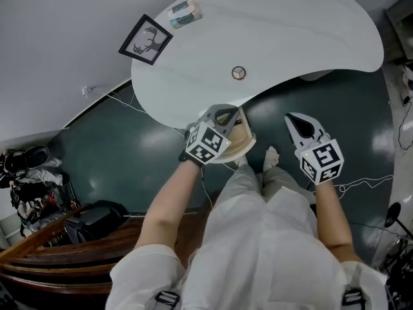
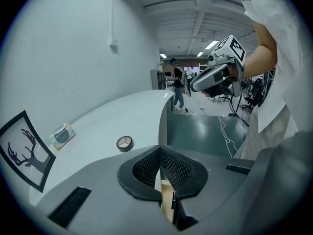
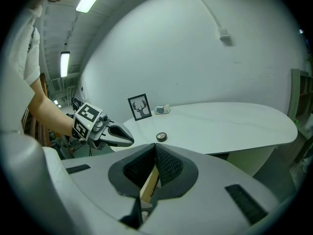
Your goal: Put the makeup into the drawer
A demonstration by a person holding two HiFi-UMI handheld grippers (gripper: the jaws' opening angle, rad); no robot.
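Head view gives me the biggest thing first: a white, curved tabletop point(image 1: 290, 37) over a dark green floor. A pale wooden drawer point(image 1: 244, 142) shows from under the table's near edge. A black-framed picture of a deer's head point(image 1: 146, 39) lies flat near the table's far left edge.

My left gripper point(image 2: 160, 155) is clenched, its ribbed black pads meeting at the tips with nothing gripped. Only the drawer's pale wood shows through the slit lower down. My right gripper point(image 3: 155, 153) is clenched the same way and also carries nothing. It hangs over the floor, off to the right of the drawer and well clear of the table.

A small teal and white packet point(image 1: 185, 13) sits beside the picture, touching neither gripper.

The makeup, a small round compact with a dark rim and pale pans point(image 1: 238, 72), lies on the tabletop close to its near edge. It is ahead of the left gripper's closed tips and a little to their left, near but not touching them. It is well apart from the right gripper and is not in the drawer.
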